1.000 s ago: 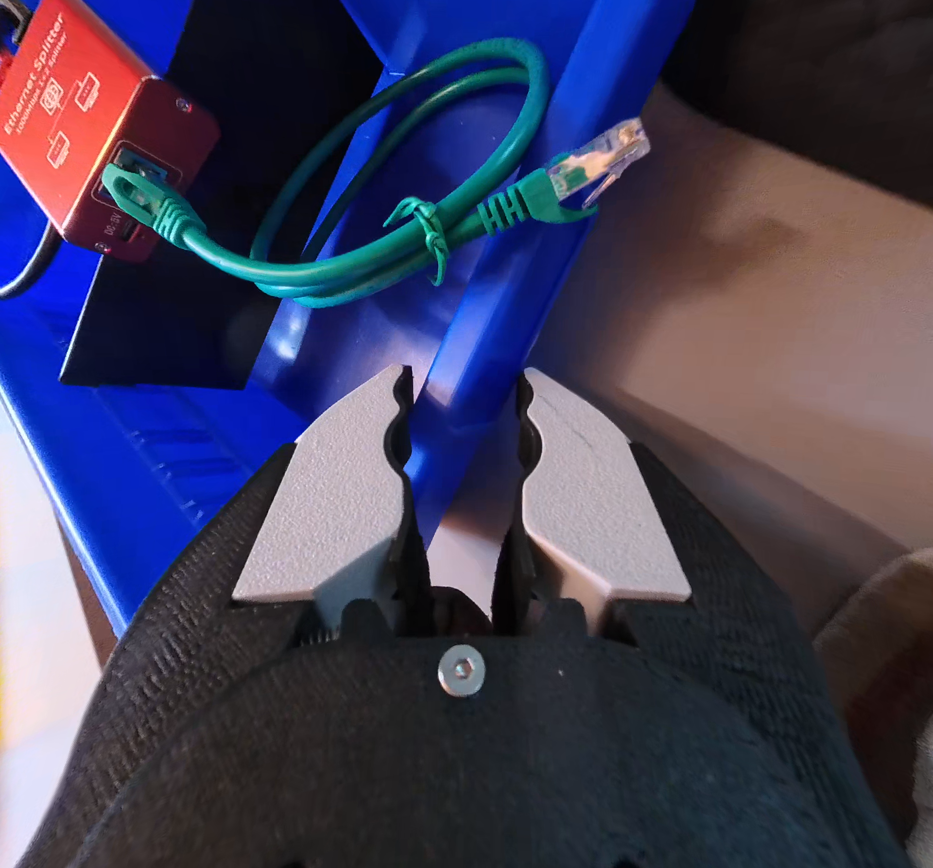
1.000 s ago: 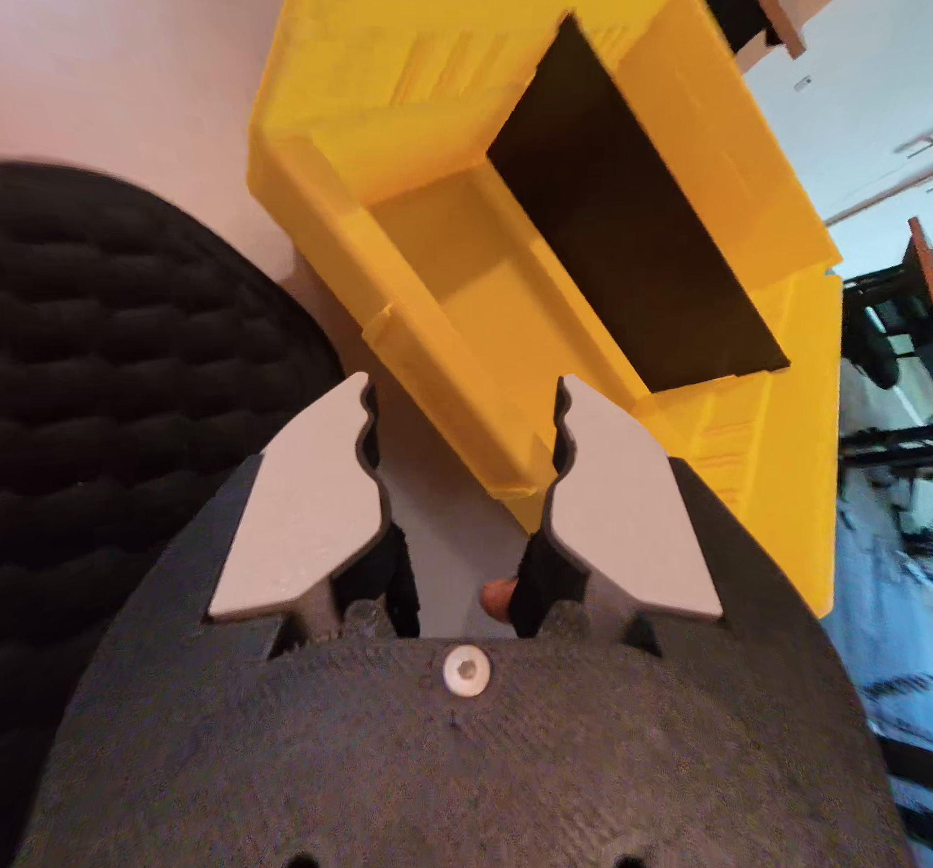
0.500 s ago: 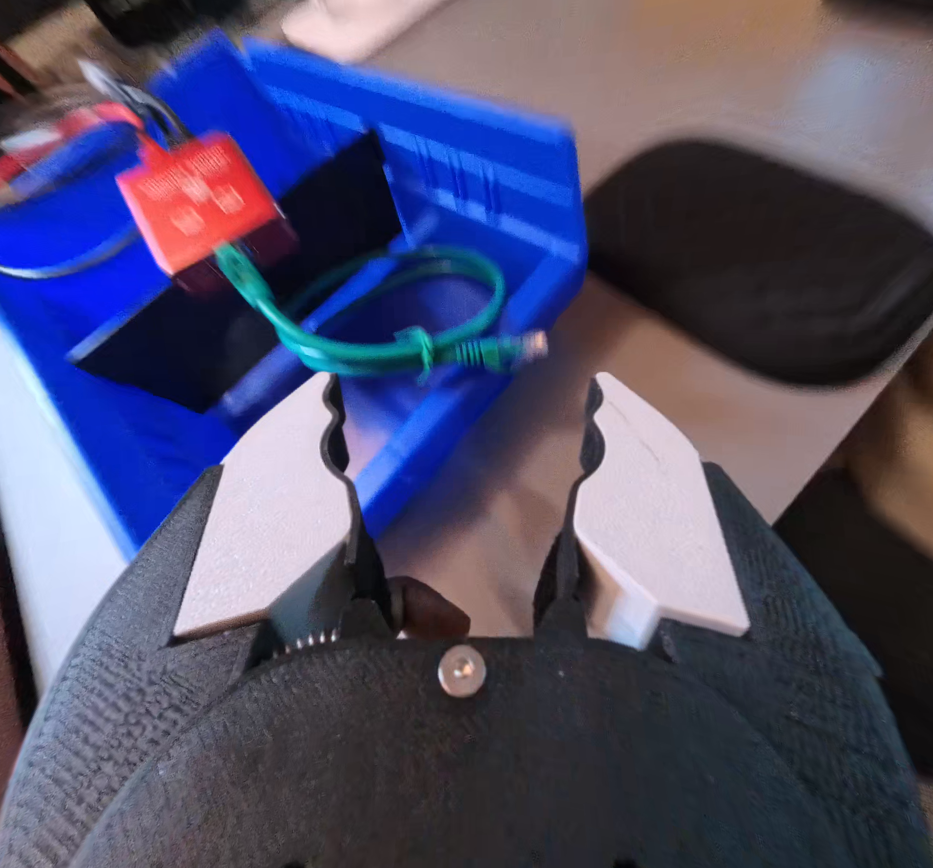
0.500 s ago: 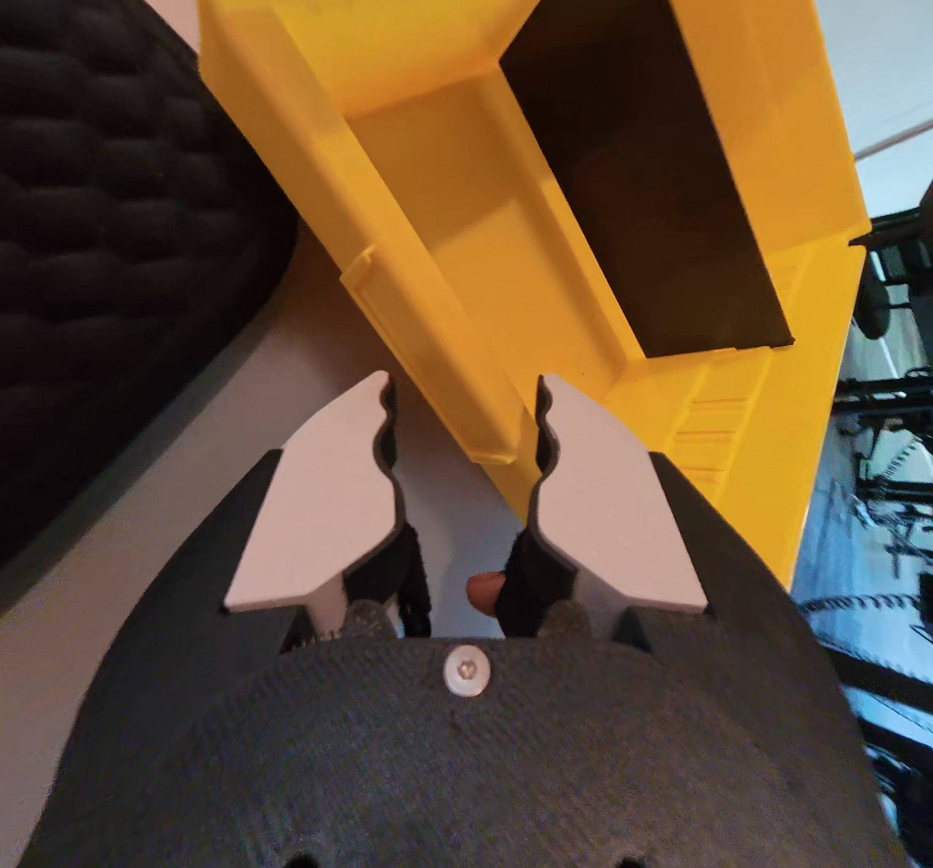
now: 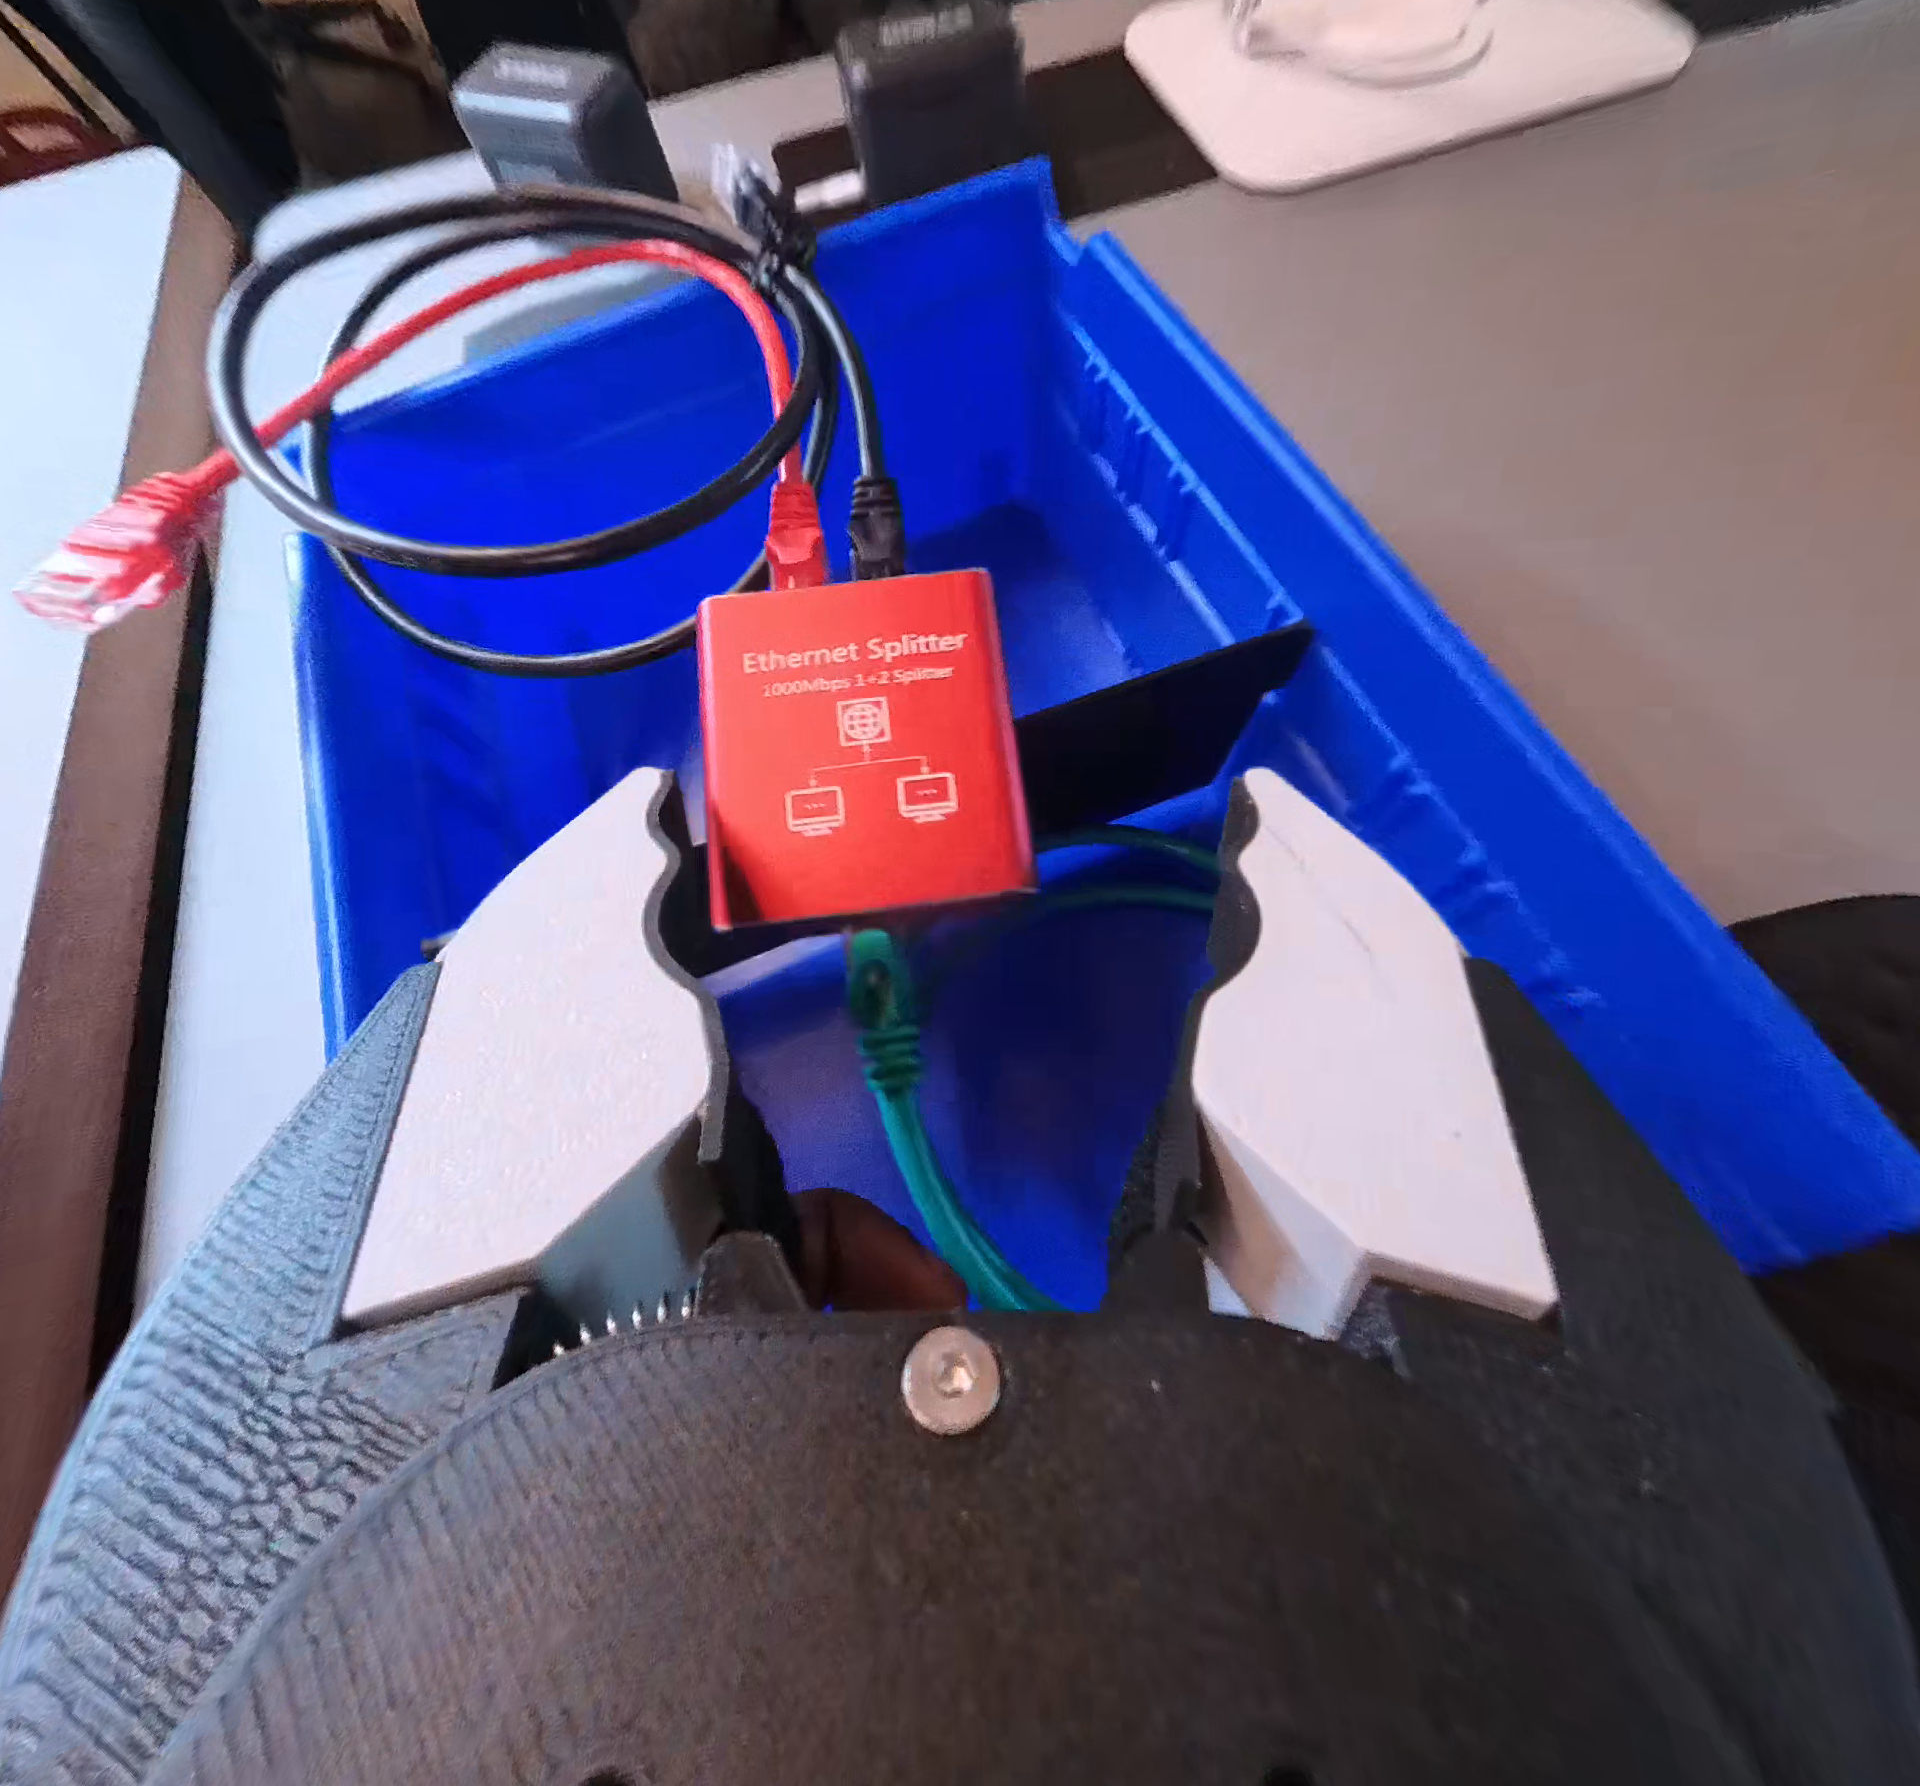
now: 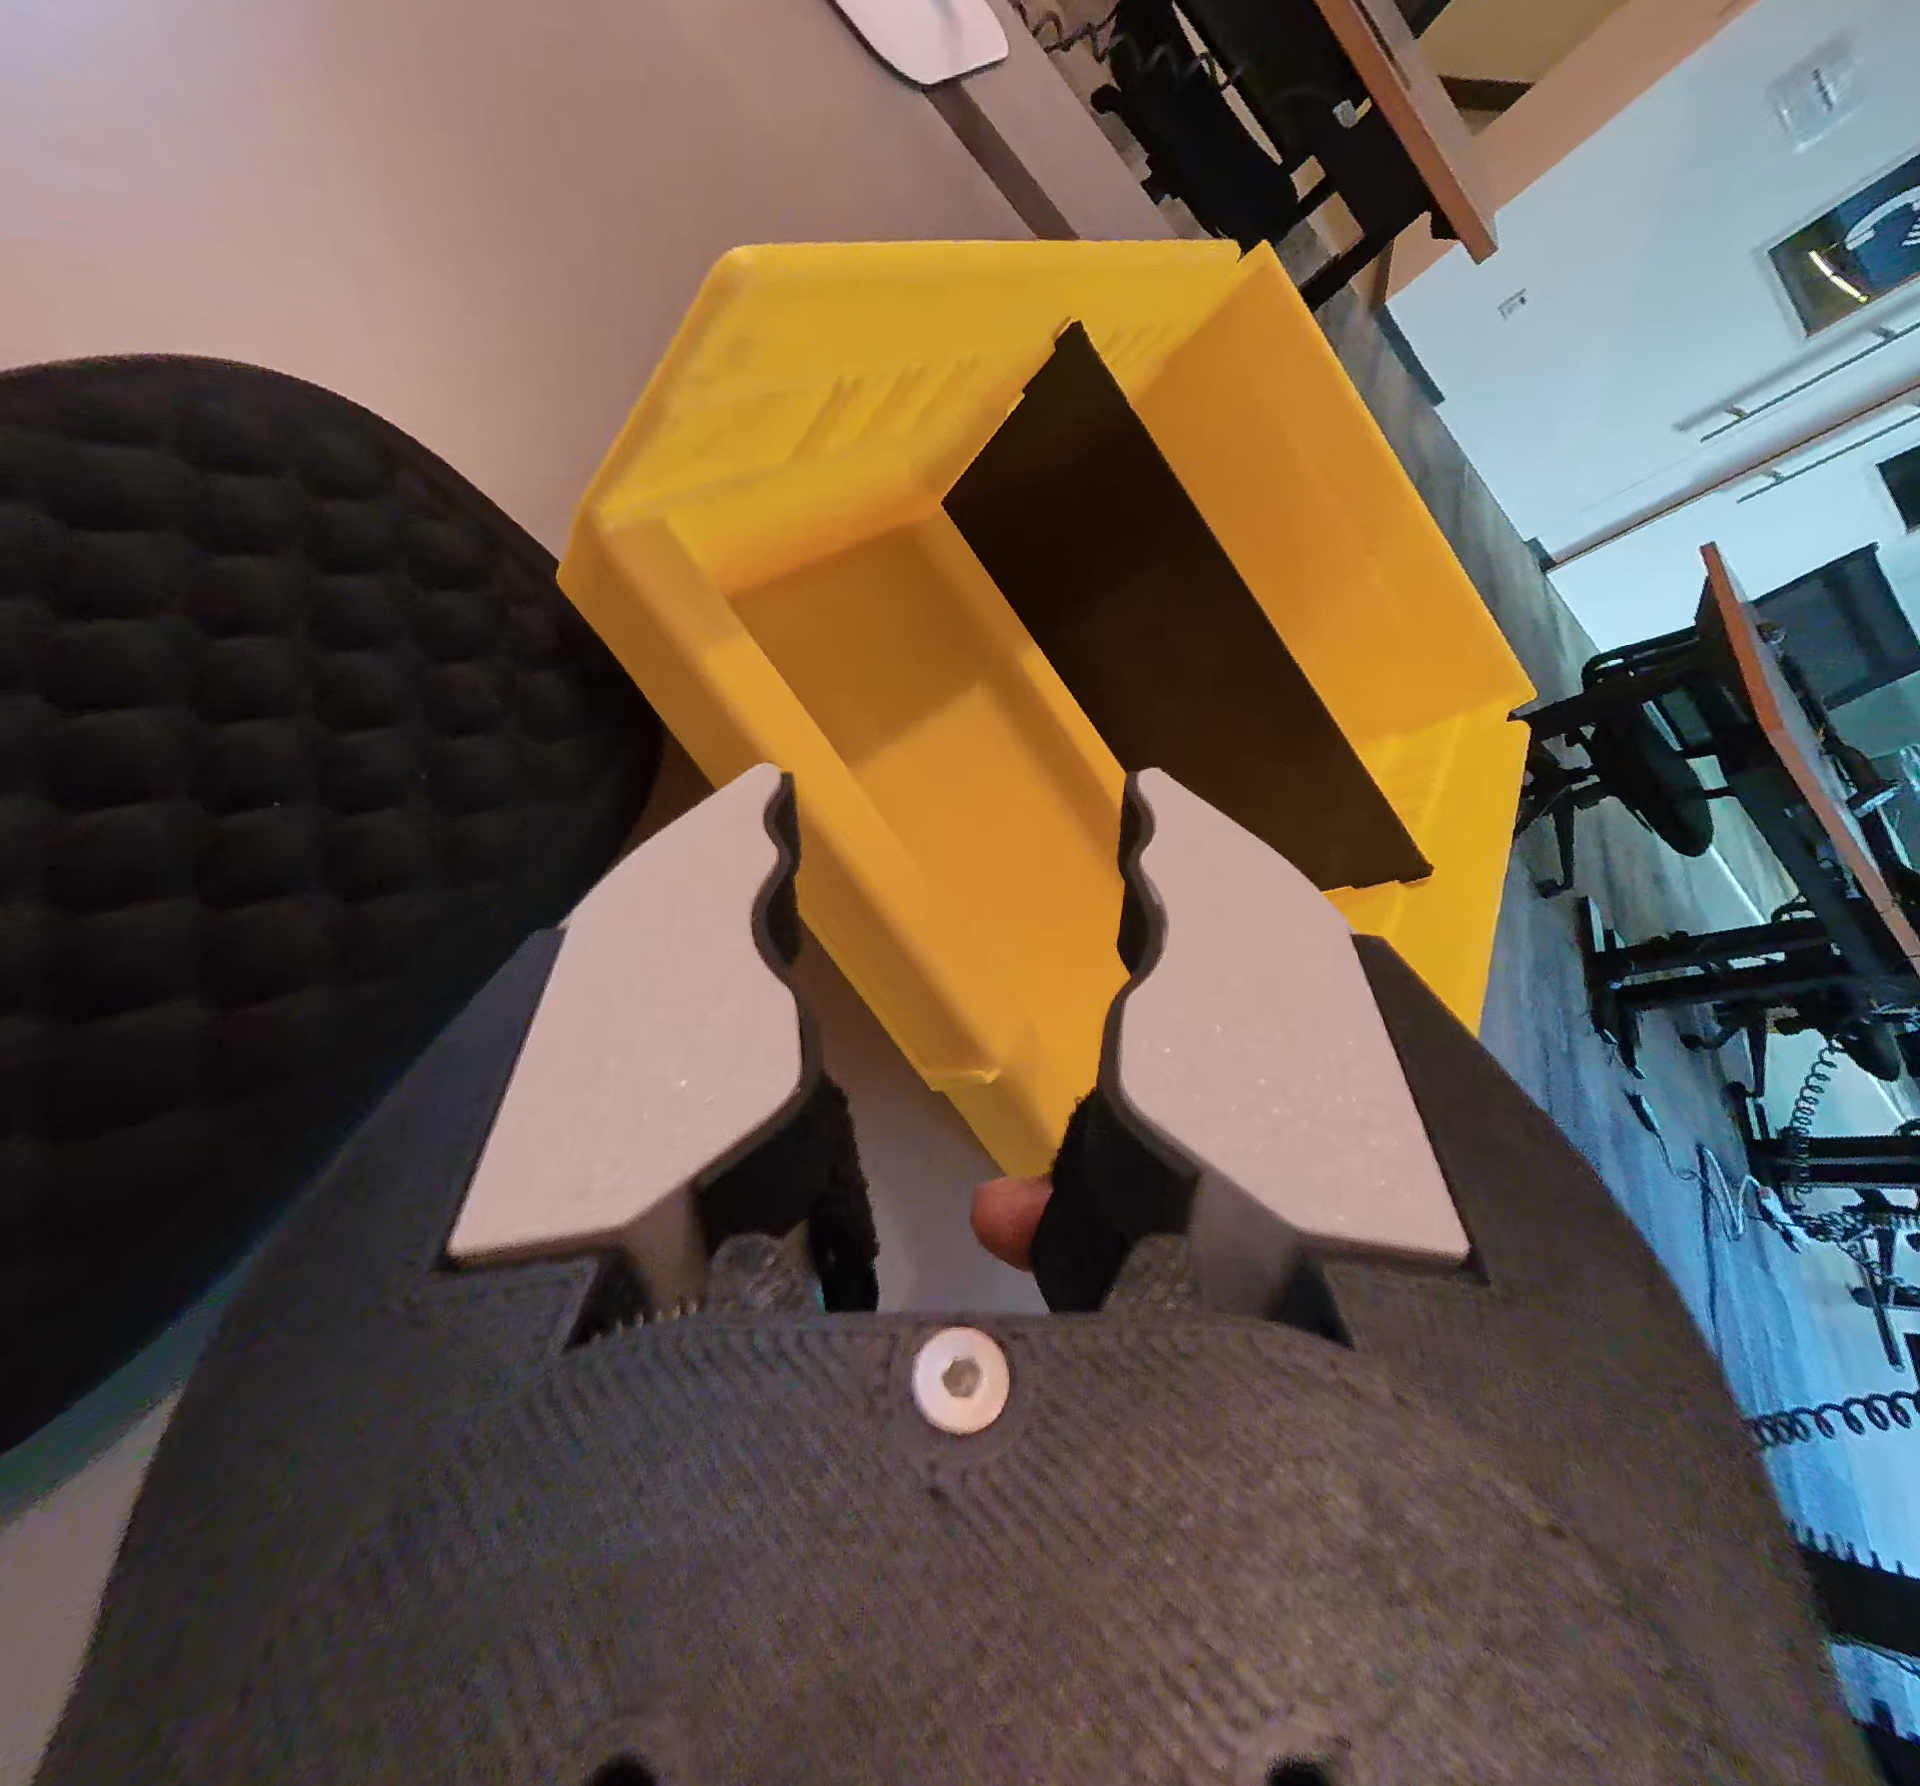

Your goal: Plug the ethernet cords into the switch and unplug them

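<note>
we look along our left gripper (image 5: 951, 811) first. its two grey fingers (image 5: 561, 1040) are wide apart and hold nothing. far to the left, the loose end of a red cord (image 5: 104, 557) hangs out past the edge of a blue bin (image 5: 1382, 697). next to it a black cord (image 5: 416, 552) makes a big loop over the back of the bin. both cords come down and plug into the far side of a small red box (image 5: 862, 760), the red one just left of the black one. the red box is the switch. it sits in the blue bin, on top of a black divider (image 5: 1143, 728), and it shows right between our finger tips, a bit past them. a green cord (image 5: 904, 1092) is plugged into the near side of the box and runs down toward us between the fingers. the bin stands on a grey table (image 5: 1558, 448). at the back right there is a white stand (image 5: 1403, 43).

now we look along our right gripper (image 6: 956, 822). its fingers are apart too and hold nothing. on the left lies a black bumpy pad (image 6: 260, 749). in the middle is a yellow bin (image 6: 935, 510) with a black divider (image 6: 1174, 676) in it. we see no cords in this bin. the finger tips are over its near end. a bit of a person's finger (image 6: 1003, 1211) shows low down between the gripper's fingers. on the right there are desks and chairs (image 6: 1662, 780) far off.
</note>
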Available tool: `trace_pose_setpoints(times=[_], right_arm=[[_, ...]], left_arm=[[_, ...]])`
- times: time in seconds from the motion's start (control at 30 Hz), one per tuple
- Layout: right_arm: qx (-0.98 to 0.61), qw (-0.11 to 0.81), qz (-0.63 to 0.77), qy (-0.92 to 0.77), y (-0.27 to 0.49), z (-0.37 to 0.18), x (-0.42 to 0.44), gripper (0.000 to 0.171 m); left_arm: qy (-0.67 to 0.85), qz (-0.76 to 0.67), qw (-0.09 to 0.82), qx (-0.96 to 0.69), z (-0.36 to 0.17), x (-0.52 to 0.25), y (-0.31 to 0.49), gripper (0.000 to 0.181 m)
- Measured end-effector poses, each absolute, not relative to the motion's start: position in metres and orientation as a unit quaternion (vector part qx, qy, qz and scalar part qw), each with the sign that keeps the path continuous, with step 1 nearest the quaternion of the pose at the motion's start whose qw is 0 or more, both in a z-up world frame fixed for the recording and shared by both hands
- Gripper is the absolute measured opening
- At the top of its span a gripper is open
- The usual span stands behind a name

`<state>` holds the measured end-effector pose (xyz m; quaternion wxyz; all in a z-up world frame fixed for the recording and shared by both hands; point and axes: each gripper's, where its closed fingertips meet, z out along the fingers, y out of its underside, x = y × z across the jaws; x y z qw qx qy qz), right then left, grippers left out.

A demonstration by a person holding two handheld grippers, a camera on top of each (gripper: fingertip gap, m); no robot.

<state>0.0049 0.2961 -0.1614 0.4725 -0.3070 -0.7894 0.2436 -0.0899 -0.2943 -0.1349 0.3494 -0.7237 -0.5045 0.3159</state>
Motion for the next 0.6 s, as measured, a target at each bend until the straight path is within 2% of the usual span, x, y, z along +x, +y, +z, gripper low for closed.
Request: trace_pose_setpoints(times=[0.13,0.23,0.37,0.6], right_arm=[[-0.304,0.474,0.228,-0.794,0.299,-0.166,0.004,0.060],[-0.298,0.469,0.234,-0.798,0.293,-0.169,0.001,0.059],[-0.293,0.464,0.215,-0.808,0.293,-0.177,0.000,0.059],[-0.293,0.466,0.232,-0.802,0.290,-0.174,-0.001,0.058]], left_arm=[[-0.505,0.277,0.270,-0.772,-0.161,-0.099,-0.309,0.094],[-0.488,0.271,0.244,-0.793,-0.171,-0.105,-0.310,0.089],[-0.465,0.324,0.278,-0.776,-0.157,-0.109,-0.306,0.084],[-0.406,0.444,0.390,-0.697,-0.082,-0.095,-0.297,0.082]])
